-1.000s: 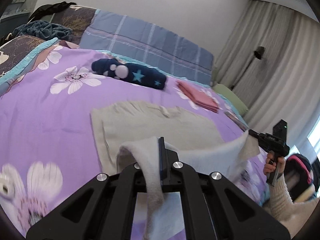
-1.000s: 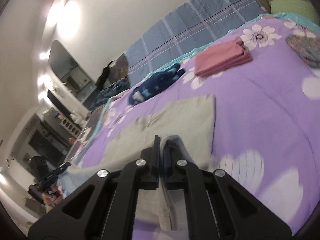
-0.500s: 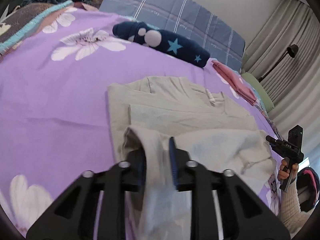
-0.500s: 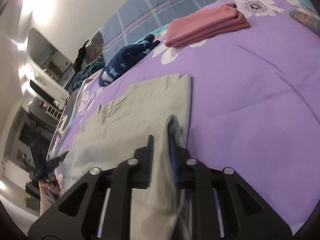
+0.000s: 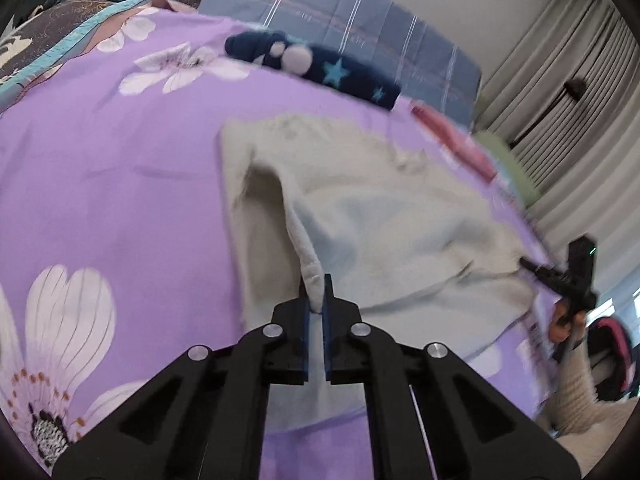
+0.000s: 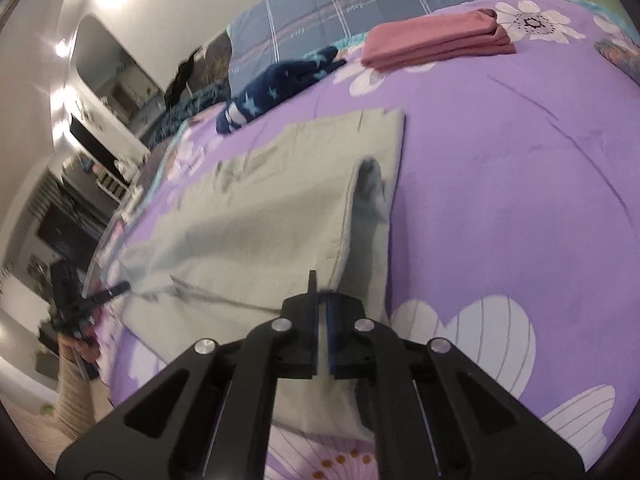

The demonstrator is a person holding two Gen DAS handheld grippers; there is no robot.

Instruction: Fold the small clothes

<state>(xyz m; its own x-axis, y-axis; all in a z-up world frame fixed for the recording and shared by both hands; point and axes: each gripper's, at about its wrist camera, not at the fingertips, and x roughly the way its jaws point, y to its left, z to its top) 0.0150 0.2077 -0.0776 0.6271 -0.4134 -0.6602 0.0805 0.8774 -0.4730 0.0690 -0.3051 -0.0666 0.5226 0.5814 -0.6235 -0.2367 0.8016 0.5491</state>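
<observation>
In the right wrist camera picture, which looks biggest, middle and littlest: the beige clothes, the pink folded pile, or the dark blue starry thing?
1. Beige garment, by far the biggest, though it is also nearest.
2 and 3. Pink folded pile and navy star-print garment look about alike; both lie farther off, so no ranking.

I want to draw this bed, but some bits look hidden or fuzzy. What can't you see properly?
- Left wrist view: the pink folded clothes are blurred, and the left gripper covers the beige garment's near edge.
- Right wrist view: the right gripper hides that garment's near corner.
- Both views: what kind of garment the navy starred cloth is cannot be told.
</observation>
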